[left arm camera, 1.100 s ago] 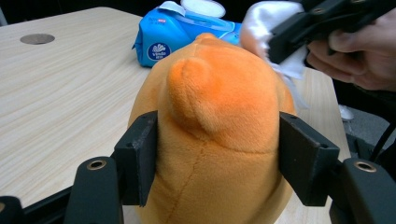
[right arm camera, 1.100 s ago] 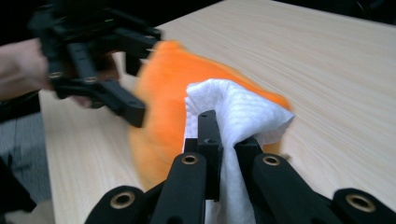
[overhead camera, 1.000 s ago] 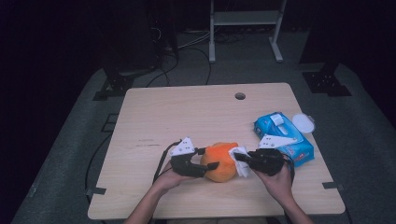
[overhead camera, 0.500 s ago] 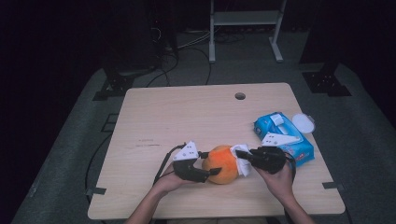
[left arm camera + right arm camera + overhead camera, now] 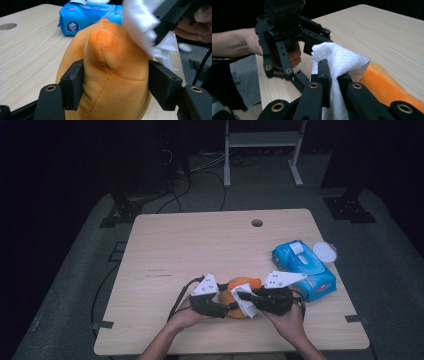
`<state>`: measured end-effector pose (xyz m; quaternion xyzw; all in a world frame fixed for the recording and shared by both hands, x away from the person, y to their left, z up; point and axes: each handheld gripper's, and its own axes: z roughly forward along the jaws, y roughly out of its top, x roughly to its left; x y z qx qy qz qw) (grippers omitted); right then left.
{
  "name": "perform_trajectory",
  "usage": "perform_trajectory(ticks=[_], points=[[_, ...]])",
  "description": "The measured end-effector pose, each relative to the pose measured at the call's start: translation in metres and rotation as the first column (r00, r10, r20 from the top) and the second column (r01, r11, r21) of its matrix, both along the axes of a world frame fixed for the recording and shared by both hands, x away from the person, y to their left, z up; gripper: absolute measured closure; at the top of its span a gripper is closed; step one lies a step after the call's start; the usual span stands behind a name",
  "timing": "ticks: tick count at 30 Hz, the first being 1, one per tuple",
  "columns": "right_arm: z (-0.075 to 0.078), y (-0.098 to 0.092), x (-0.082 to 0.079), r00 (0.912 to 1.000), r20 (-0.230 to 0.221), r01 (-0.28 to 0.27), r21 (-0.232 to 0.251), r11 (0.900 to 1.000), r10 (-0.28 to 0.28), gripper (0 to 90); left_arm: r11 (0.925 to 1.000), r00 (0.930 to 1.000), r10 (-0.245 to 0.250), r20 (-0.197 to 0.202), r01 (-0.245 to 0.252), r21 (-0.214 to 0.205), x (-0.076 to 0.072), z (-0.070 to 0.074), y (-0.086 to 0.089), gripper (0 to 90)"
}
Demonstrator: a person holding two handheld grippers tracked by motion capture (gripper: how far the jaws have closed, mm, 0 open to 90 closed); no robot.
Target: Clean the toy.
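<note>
My left gripper (image 5: 112, 85) clamps the orange plush toy (image 5: 110, 75) at the table's (image 5: 200, 245) near edge. My right gripper (image 5: 332, 72) pinches a white wipe (image 5: 339, 62) against the toy's top. I judge wiping underway, most fur left; the wipe pack (image 5: 305, 270) sits right.

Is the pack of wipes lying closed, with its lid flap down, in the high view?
No, the blue wipes pack has its white lid flap swung open to the side, lying past the table's right edge.
</note>
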<state>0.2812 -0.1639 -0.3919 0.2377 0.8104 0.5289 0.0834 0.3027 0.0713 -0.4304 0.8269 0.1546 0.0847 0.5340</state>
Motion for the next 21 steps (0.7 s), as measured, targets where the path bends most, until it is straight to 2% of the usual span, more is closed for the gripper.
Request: perform_trajectory(ticks=[2, 4, 6, 9, 10, 11, 13, 15, 18, 21], points=[[0.002, 0.0, -0.001, 0.9998, 0.015, 0.012, -0.017, 0.9998, -0.012, 85.6, 0.9999, 0.9999, -0.003, 0.01, 0.003, 0.01, -0.001, 0.001, -0.002, 35.6], [0.003, -0.006, 0.002, 0.9994, 0.016, 0.03, -0.008, 0.9995, -0.03, 85.6, 0.9998, 0.9998, -0.01, 0.014, 0.01, 0.014, -0.001, 0.0, -0.001, 36.5], [0.003, -0.015, 0.006, 0.9968, 0.028, 0.076, -0.009, 0.9971, -0.075, 85.5, 0.9996, 0.9995, -0.023, 0.023, 0.023, 0.019, -0.002, 0.0, -0.001, 36.8], [0.0, -0.03, 0.013, 0.9905, 0.01, 0.137, -0.023, 0.9902, -0.137, 85.6, 0.9991, 0.999, -0.039, 0.022, 0.038, 0.015, -0.003, 0.0, 0.001, 35.4], [-0.003, -0.034, 0.016, 0.9901, -0.015, 0.139, -0.021, 0.9901, -0.139, 85.5, 0.999, 0.9989, -0.046, 0.015, 0.046, 0.004, -0.002, 0.001, 0.002, 32.7], [-0.006, -0.037, 0.018, 0.9908, -0.046, 0.127, -0.008, 0.9919, -0.127, 85.5, 0.9985, 0.9987, -0.048, -0.013, 0.048, -0.027, -0.001, 0.002, 0.003, 28.6], [-0.008, -0.038, 0.017, 0.9908, -0.06, 0.121, -0.009, 0.9926, -0.121, 85.5, 0.9977, 0.9971, -0.033, -0.068, 0.029, -0.062, 0.002, 0.003, 0.005, 22.0], [-0.008, -0.037, 0.015, 0.9917, -0.061, 0.113, -0.01, 0.9936, -0.113, 85.5, 0.9986, 0.9981, -0.04, -0.048, 0.038, -0.035, 0.001, 0.001, 0.004, 24.1], [-0.006, -0.033, 0.01, 0.9934, -0.047, 0.104, -0.017, 0.9945, -0.104, 85.4, 0.9988, 0.9982, -0.045, -0.039, 0.044, -0.019, -0.002, -0.001, 0.002, 30.7], [-0.001, -0.021, 0.002, 0.9984, -0.031, 0.047, -0.004, 0.9989, -0.047, 85.4, 0.9985, 0.9983, -0.055, -0.021, 0.055, 0.004, -0.005, -0.001, -0.002, 32.5]])
